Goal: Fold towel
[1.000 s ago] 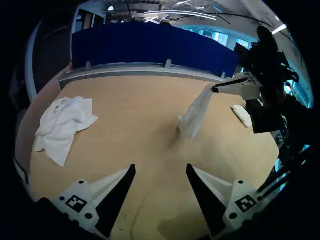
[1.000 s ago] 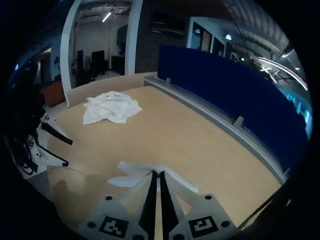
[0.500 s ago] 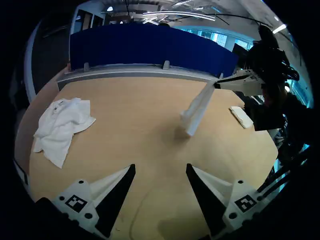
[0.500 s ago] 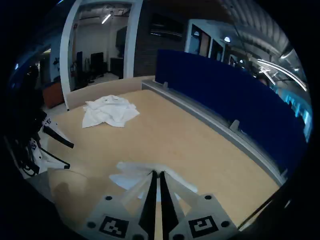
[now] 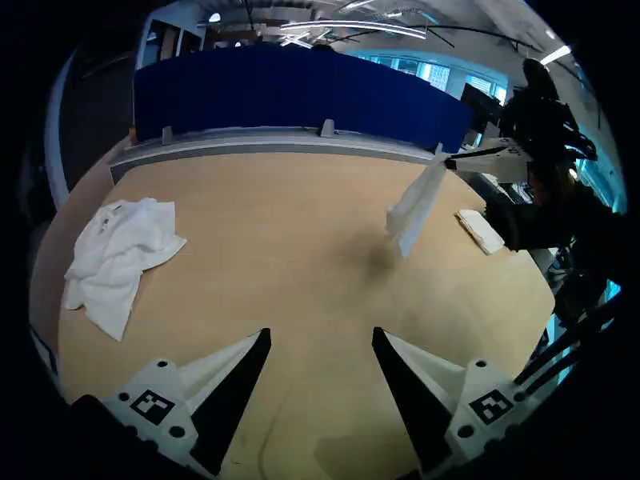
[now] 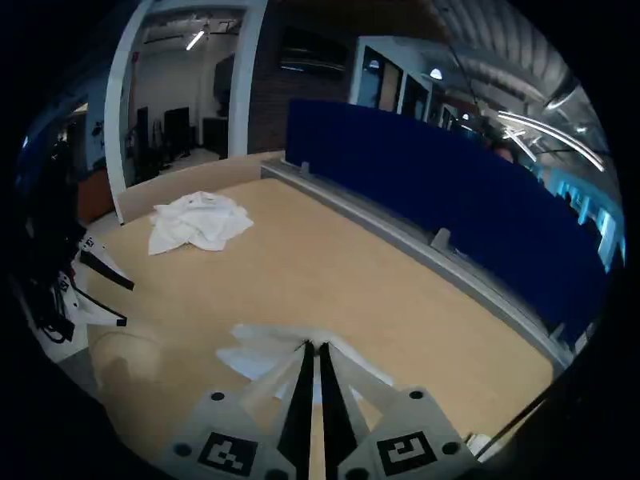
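One white towel [image 5: 412,212] hangs from the right tool [image 5: 446,160], clamped on its top edge, now lifted clear of the table [image 5: 272,216] and nearer the folded cloth [image 5: 480,230], so stacking seems next. The left tool [image 5: 319,331] waits spread apart, empty.

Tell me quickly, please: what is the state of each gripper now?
Left gripper: open, holding nothing.
Right gripper: shut on the white towel, which hangs above the table.
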